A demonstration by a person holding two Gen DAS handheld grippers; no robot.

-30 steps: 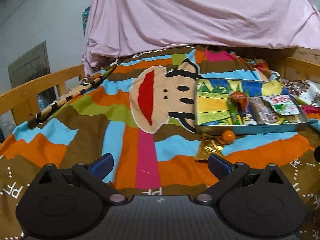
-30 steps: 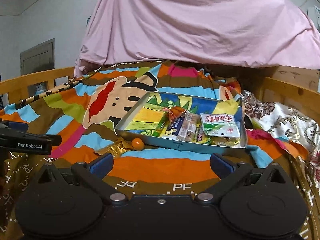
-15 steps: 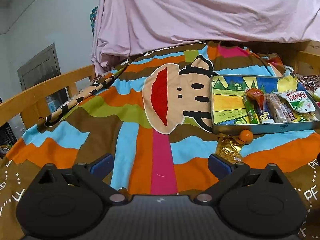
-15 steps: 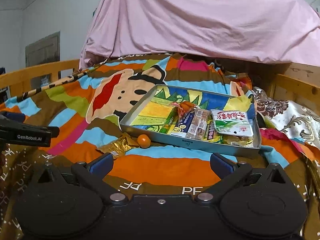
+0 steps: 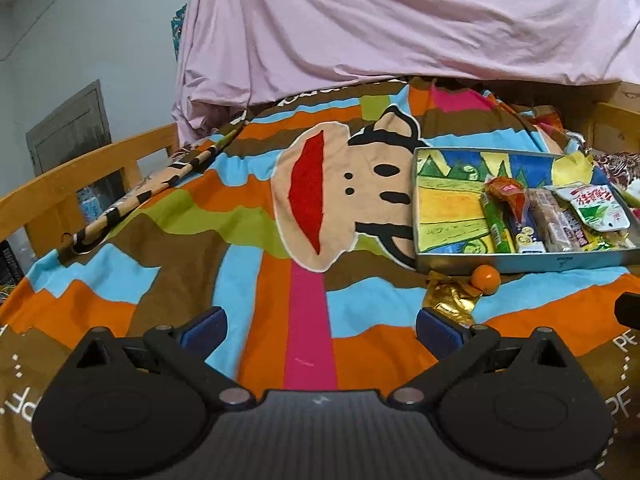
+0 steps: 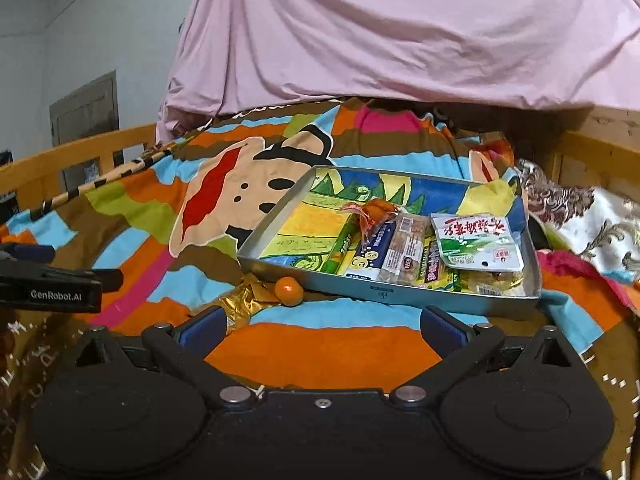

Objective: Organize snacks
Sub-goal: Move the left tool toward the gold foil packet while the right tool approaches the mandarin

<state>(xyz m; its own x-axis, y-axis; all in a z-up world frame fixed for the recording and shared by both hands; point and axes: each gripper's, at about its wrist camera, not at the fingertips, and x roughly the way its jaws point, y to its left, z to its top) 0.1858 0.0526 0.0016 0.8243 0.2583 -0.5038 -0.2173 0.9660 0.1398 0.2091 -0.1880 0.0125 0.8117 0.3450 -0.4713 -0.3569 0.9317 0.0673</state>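
Observation:
A metal tray (image 6: pixel 384 290) (image 5: pixel 520 263) with a colourful drawn liner lies on the striped blanket. In it lie several snack packets, among them a green-and-white pouch (image 6: pixel 478 240) (image 5: pixel 598 208) and an orange wrapped snack (image 6: pixel 376 210) (image 5: pixel 508 194). A small orange ball (image 6: pixel 289 291) (image 5: pixel 485 278) and a gold wrapper (image 6: pixel 244 304) (image 5: pixel 450 300) lie on the blanket just outside the tray's near left corner. My left gripper (image 5: pixel 320 326) is open and empty, left of the tray. My right gripper (image 6: pixel 322 326) is open and empty, in front of the tray.
The blanket (image 5: pixel 312 240) bears a monkey face. A pink sheet (image 6: pixel 400 32) hangs behind. Wooden bed rails (image 5: pixel 80 176) (image 6: pixel 592 156) run along the left and right sides. A patterned floral cloth (image 6: pixel 592 216) lies right of the tray. The left gripper (image 6: pixel 48 284) shows in the right wrist view.
The right gripper has moved closer to the tray and the orange ball. The left view has shifted, with the tray now further right in it. Both grippers stay open.

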